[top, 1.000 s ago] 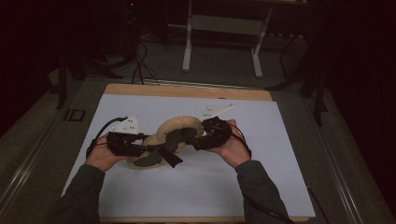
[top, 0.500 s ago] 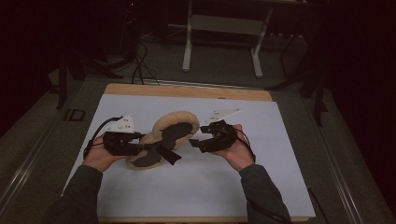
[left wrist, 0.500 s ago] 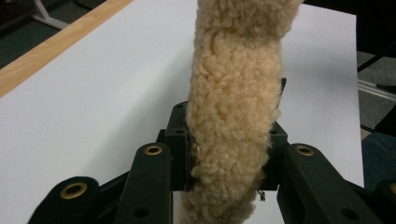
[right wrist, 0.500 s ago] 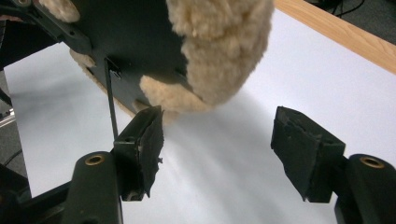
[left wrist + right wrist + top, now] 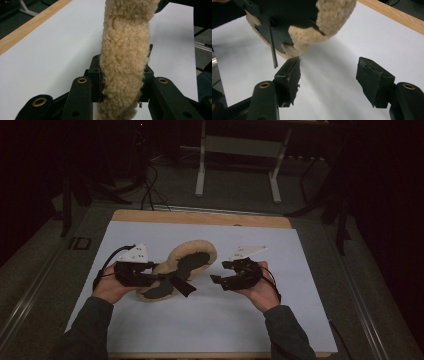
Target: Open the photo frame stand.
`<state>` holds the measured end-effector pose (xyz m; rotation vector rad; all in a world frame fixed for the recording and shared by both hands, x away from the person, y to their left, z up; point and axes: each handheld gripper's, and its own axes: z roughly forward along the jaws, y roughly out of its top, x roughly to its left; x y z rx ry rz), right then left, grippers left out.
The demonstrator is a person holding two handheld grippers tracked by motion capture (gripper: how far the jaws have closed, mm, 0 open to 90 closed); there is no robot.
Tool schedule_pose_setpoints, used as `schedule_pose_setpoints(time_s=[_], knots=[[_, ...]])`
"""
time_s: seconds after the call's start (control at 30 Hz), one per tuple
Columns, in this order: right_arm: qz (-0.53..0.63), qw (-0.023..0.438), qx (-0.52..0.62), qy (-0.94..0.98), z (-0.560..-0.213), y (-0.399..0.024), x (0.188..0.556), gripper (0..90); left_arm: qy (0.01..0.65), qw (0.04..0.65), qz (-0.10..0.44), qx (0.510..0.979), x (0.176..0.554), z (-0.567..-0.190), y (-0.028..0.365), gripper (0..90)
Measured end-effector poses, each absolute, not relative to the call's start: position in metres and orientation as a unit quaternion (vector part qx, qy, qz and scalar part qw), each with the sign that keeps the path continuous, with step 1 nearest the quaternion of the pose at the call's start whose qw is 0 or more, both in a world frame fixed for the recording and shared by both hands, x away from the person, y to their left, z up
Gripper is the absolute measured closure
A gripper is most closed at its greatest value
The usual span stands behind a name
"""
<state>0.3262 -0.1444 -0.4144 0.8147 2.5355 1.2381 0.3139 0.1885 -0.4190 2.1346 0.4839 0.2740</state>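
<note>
On the white sheet (image 5: 200,325) covering the bench (image 5: 200,217), slightly left of centre: a fleece item (image 5: 185,265), two woolly-edged lobes with dark panels and a black strap (image 5: 182,285) hanging off the middle. Gripped at its near lobe by the left claw (image 5: 159,281), jaws clenched on a thick fold of fleece, as seen pressed in from both sides in the left claw view. Tilted up at the far lobe, clear of the sheet with shadow under it in the right claw view; whether the near lobe rests on the sheet, impossible to tell.

To the right, apart from the item with bare sheet between: the right claw (image 5: 220,271), released, jaws spread wide with nothing between the pads, aimed towards the raised lobe. Carried in the right hand (image 5: 260,290), with the left hand (image 5: 107,287) low at the sheet's near left.

Judged from this: somewhere in the middle of the job. Done so far: item picked up at one end and held firmly on one side. Left to do, most likely: taking a fresh hold with the free claw on the far lobe or the strap, then turning, folding or laying the item down. Neither lobe tucked or squared off yet, strap loose.
</note>
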Motion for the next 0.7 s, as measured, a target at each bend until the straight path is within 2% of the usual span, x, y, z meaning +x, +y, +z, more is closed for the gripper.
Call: schedule_pose_setpoints(time_s=[0.43,0.7], knots=[[0.410,0.125,0.286,0.857,-0.432,-0.161,0.313,38.2,0.197,0.441,0.118,0.868,0.315,-0.418,0.180,67.0],[0.415,0.121,0.307,0.848,-0.441,-0.180,0.310,38.5,0.184,0.414,0.127,0.882,0.318,-0.414,0.161,67.2]])
